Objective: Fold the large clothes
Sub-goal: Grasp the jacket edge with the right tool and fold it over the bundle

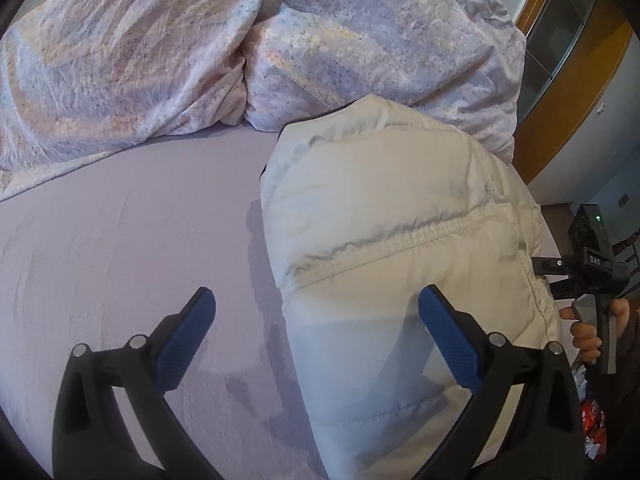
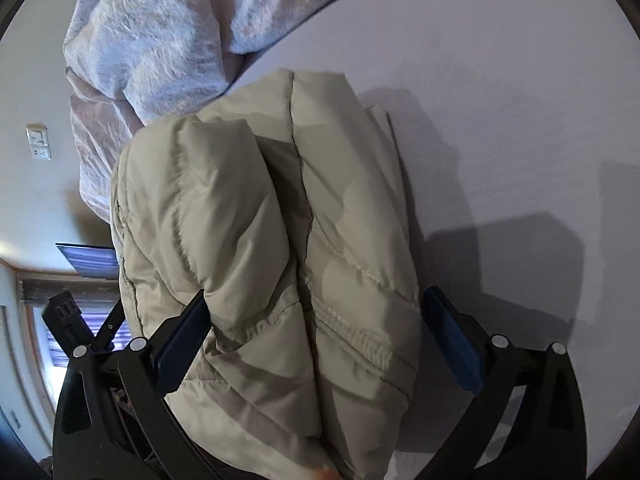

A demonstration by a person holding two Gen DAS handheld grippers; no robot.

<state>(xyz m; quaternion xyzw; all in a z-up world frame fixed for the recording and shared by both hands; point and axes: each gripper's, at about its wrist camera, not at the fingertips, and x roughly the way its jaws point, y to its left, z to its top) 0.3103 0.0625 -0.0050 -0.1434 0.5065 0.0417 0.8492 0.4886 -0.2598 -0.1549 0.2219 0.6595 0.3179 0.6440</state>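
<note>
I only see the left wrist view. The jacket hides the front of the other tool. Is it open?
Observer: Yes. The right tool is wide open, with the folded jacket between its fingers.
Operator: Is it squeezing the jacket?
Observer: It doesn't look like it. The puffy fabric isn't pinched.
Operator: What's past the jacket on that side?
Observer: A wall switch, beyond the duvet.

Lilac-sheeted bed [image 1: 120, 248], folded beige puffer jacket [image 1: 392, 208], crumpled duvet [image 1: 160, 48]
</note>
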